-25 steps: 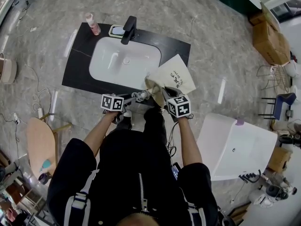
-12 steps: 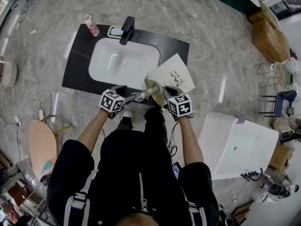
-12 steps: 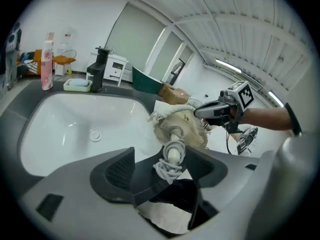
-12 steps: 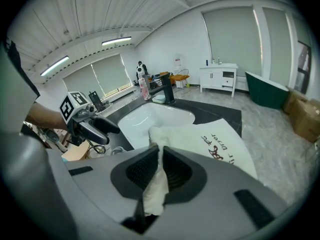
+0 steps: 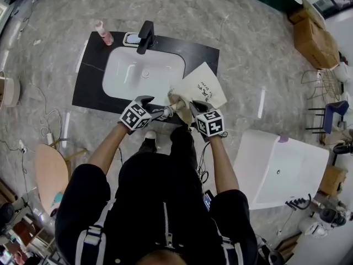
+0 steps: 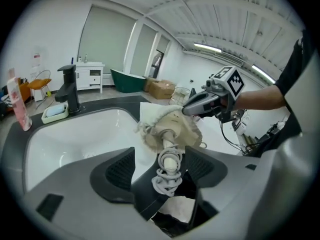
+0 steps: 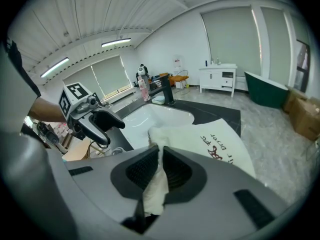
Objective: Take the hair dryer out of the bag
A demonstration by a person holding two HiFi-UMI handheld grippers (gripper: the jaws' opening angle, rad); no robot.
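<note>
Seen along its own jaws, the left gripper (image 6: 161, 156) stands wide apart, having just been opening. A loose grey-white coiled cord (image 6: 167, 179) and the ribbed white stub of the hair dryer (image 6: 170, 160) lie between the ridged black pads, and neither pad presses on them. The rest of the hair dryer is covered by the gathered, puckered mouth of the bag (image 6: 175, 129), just beyond the jaws. The right gripper (image 7: 160, 154) has its jaws nearly together, clamped on a pinch of the bag's soft cream cloth (only its own view shows this grip; from overhead it is too small to tell). In the head view a person in black holds both forearms forward and close together. Each gripper angles down at the counter's near edge, and the left one's marker cube is tilted. Beyond them the bag lies flat, with dark lettering, on a dark countertop (image 5: 91, 90) just right of a smooth, rounded white sink (image 5: 124, 73). Farthest back stand a black faucet (image 5: 146, 36), a soap dish (image 5: 132, 37) and a pink bottle (image 5: 102, 32).
</note>
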